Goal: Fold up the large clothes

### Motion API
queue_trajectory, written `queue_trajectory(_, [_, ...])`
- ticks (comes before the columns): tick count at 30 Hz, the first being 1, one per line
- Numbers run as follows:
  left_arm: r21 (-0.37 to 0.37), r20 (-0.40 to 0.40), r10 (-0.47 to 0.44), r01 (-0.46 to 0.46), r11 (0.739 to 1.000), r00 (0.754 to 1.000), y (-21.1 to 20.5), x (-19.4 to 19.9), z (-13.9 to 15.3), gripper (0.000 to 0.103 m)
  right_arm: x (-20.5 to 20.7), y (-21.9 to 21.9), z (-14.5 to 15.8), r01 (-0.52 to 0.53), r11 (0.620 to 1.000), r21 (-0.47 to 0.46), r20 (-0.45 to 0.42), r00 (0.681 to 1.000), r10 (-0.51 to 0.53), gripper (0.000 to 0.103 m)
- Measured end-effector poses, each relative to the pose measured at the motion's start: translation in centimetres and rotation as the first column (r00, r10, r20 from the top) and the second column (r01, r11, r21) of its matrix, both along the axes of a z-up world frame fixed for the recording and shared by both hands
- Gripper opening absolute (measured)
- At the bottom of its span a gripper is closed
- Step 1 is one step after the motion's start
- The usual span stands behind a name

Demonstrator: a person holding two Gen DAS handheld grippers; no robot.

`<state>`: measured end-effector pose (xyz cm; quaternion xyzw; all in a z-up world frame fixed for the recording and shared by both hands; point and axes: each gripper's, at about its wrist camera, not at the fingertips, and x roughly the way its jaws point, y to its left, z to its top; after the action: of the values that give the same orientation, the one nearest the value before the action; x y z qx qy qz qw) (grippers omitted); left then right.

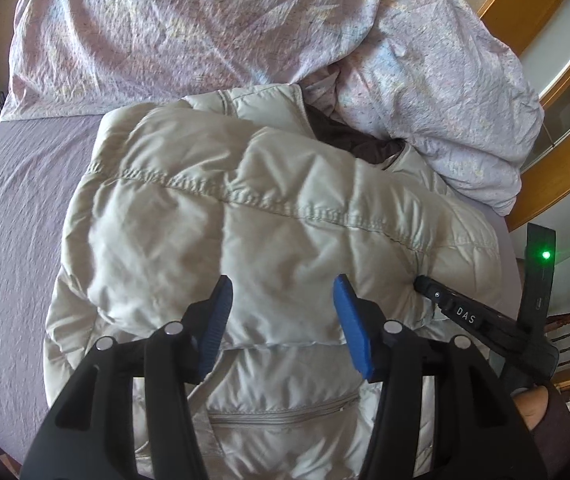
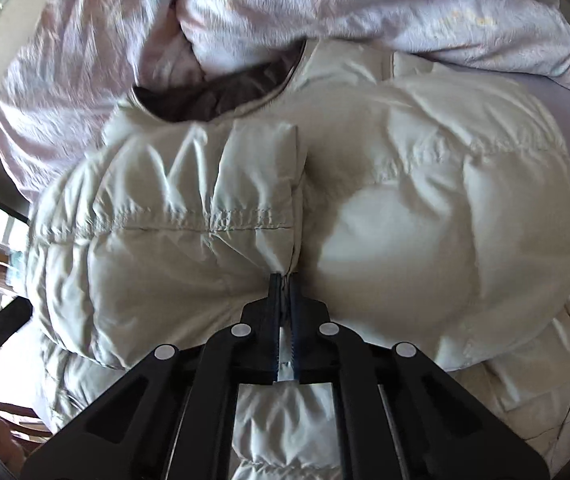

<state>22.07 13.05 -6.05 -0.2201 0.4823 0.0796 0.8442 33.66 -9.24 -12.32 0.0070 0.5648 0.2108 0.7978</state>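
Puffy cream quilted jacket (image 1: 245, 208) lies mid-bed on lilac sheet (image 1: 17, 208), collar at 12 o'clock by crumpled floral duvet (image 1: 189, 20). Right gripper (image 2: 283, 280): fingers clenched on jacket's front edge. Left gripper (image 1: 281, 300): fingers released, hovering w/ nothing between. Step: 1st fold, prob. Next: lift pinched edge, carry across.

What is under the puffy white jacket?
The puffy cream quilted jacket lies on a lilac bed sheet; the crumpled flowery duvet sits behind it. Anything beneath its folded layers is hidden.
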Motion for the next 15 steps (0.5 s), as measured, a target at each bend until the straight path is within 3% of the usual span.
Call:
queue_trajectory(3, [0.023, -0.008, 0.003, -0.002, 1.0, 1.0, 0.3, -0.3, -0.1, 0.056, -0.1, -0.1, 1.2, 0.003, 1.0, -0.002, 0.028, 1.0, -0.003, 0.011])
queue_trajectory(5, [0.039, -0.011, 0.005, -0.004, 0.999, 1.0, 0.4, -0.5, -0.1, 0.057, -0.2, -0.8, 2.4, 0.033, 0.999, 0.016, 0.075, 0.997, -0.034, 0.026])
queue_trajectory(8, [0.049, -0.017, 0.006, -0.005, 0.999, 1.0, 0.6, -0.7, -0.2, 0.057, -0.4, -1.2, 3.9, 0.037, 0.996, 0.078, 0.137, 0.989, -0.048, 0.028])
queue_trajectory(11, [0.055, -0.023, 0.007, -0.005, 0.998, 1.0, 0.7, -0.8, -0.3, 0.058, -0.9, -0.2, 4.4, -0.023, 0.993, 0.12, 0.149, 0.989, 0.005, 0.028])
queue_trajectory(15, [0.065, -0.029, 0.006, -0.004, 0.998, 1.0, 0.7, -1.2, -0.3, 0.058, -1.4, 1.7, 3.7, -0.086, 0.992, 0.093, 0.133, 0.988, 0.073, 0.027])
